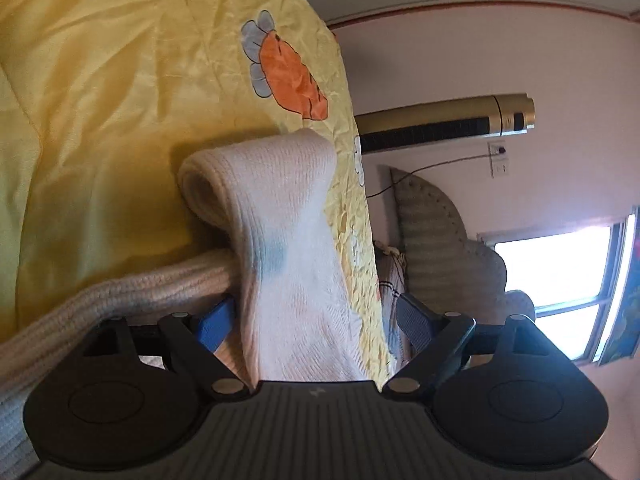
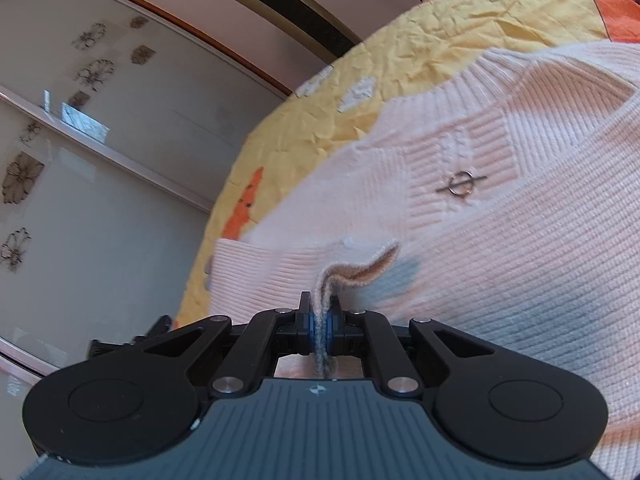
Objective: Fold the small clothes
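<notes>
A pale pink knitted sweater (image 2: 500,216) lies on a yellow bedspread (image 2: 420,52). My right gripper (image 2: 320,316) is shut on a pinched fold of the sweater's ribbed edge, the knit pulled up between the jaws. A small metal ring ornament (image 2: 460,183) sits on the sweater's chest. In the left wrist view a sleeve of the sweater (image 1: 288,240) with a ribbed cuff runs between the fingers of my left gripper (image 1: 316,320), whose jaws stand wide apart and do not press on it. A thick ribbed hem (image 1: 120,300) lies to the left.
The yellow bedspread (image 1: 120,100) bears an orange and grey print (image 1: 288,76). Past the bed's edge are a gold tower fan (image 1: 448,120), a padded headboard (image 1: 432,220), a bright window (image 1: 560,272) and glass wardrobe doors (image 2: 100,140).
</notes>
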Tool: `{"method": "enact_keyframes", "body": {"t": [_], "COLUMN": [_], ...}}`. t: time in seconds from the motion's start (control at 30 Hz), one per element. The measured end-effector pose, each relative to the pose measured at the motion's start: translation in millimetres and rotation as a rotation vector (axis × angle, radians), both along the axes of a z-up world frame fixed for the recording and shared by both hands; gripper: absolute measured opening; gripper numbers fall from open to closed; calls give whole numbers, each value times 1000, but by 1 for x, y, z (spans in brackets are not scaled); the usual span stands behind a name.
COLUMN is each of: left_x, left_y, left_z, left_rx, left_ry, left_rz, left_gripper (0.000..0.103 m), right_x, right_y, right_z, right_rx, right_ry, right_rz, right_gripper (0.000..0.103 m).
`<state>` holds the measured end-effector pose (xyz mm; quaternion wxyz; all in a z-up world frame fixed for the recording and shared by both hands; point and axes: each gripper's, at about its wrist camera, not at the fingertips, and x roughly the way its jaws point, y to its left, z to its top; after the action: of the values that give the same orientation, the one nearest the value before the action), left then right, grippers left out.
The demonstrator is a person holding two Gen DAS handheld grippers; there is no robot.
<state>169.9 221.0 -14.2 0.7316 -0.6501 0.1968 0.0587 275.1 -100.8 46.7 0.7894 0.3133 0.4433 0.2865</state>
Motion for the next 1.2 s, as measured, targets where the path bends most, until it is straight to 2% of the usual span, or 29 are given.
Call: {"method": "enact_keyframes", "body": {"t": [0.07,0.23,0.33,0.43,0.57,0.7,0.77,0.8,0.83,0.87,0.97,1.07,1.13,1.2], "left_x": [2,16,24,31,38,42,44,46,50,52,51,52,54,55], "left_y": [4,8,9,2,-12,-23,-28,-29,-30,-29,-28,-32,-33,-35], "left_z": [0,5,6,3,-9,-6,-4,-4,-7,-11,-5,0,-7,-9], "left_rx": [-44,-65,-82,-67,-46,28,82,102,113,112,139,194,199,210], "left_ry": [-14,-46,-37,1,33,49,92,130,187,226,210,212,229,228], "left_rz": [12,19,31,-2,-60,-55,-37,-44,-60,-61,-86,-123,-124,-116], "left_gripper": [87,87,87,87,87,86,71,43,21,14,13,13,12,11], "right_x": [1,6,9,5,-10,-20,-23,-24,-26,-27,-30,-37,-42,-38], "right_y": [2,-21,-37,-65,-129,-199,-216,-220,-221,-221,-218,-219,-224,-228], "right_z": [16,67,90,105,103,51,17,-1,-15,-25,-36,-15,-6,-20], "right_rx": [44,190,233,278,305,267,214,204,195,192,224,301,295,229], "right_ry": [-32,-108,-149,-191,-219,-108,-29,13,39,55,49,-45,-72,-9], "right_rz": [5,17,3,-23,-120,-283,-331,-344,-358,-368,-388,-381,-390,-409], "right_gripper": [10,10,10,10,10,10,11,11,11,11,11,10,10,10]}}
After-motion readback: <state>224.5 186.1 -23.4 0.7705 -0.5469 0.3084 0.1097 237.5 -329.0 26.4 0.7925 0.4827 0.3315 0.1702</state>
